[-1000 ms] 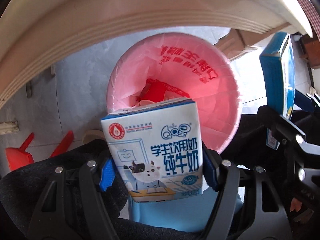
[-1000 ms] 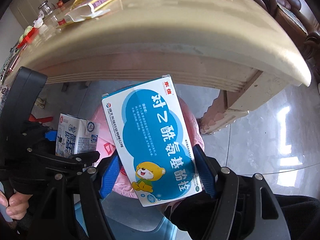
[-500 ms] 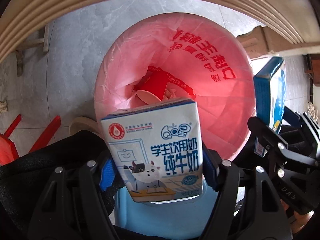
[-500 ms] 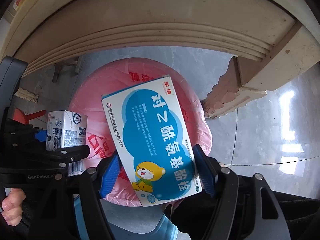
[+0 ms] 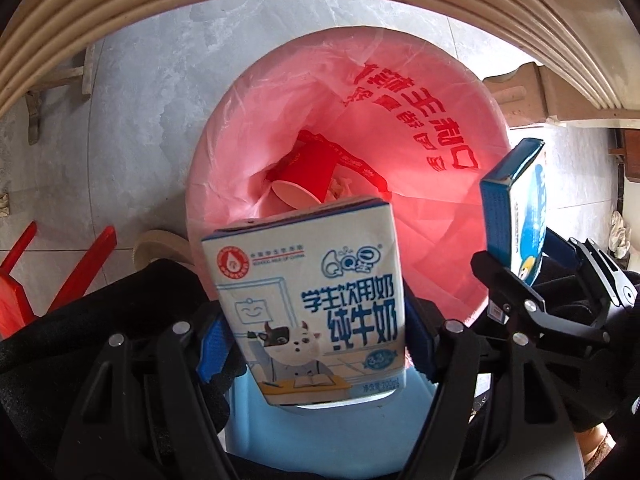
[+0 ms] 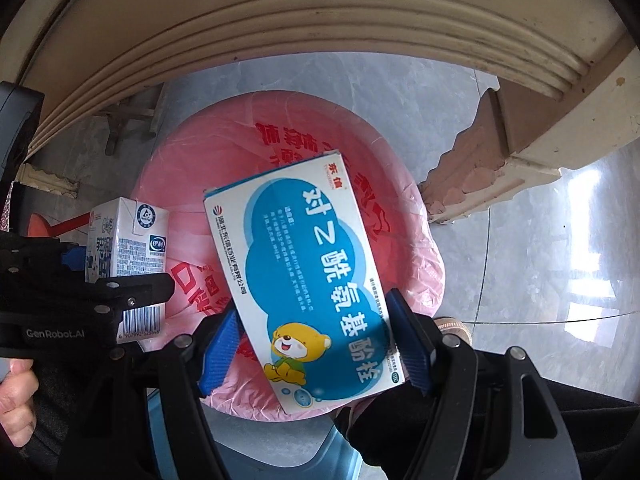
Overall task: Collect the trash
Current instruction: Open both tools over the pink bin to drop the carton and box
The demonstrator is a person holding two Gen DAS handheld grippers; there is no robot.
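Reading "GenRobot.AI" on left gripper [image 6: 100, 264] (clamping milk carton [image 5: 312, 304])

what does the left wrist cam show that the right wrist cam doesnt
Only the left wrist view looks into the bin: a red paper cup lies in the bottom, and red plastic pieces lie on the floor. Only the right wrist view shows the front of the blue medicine box, the milk carton's barcode side and a hand. Both show the pink-lined bin, the milk carton in the left gripper, the right gripper and the table edge.
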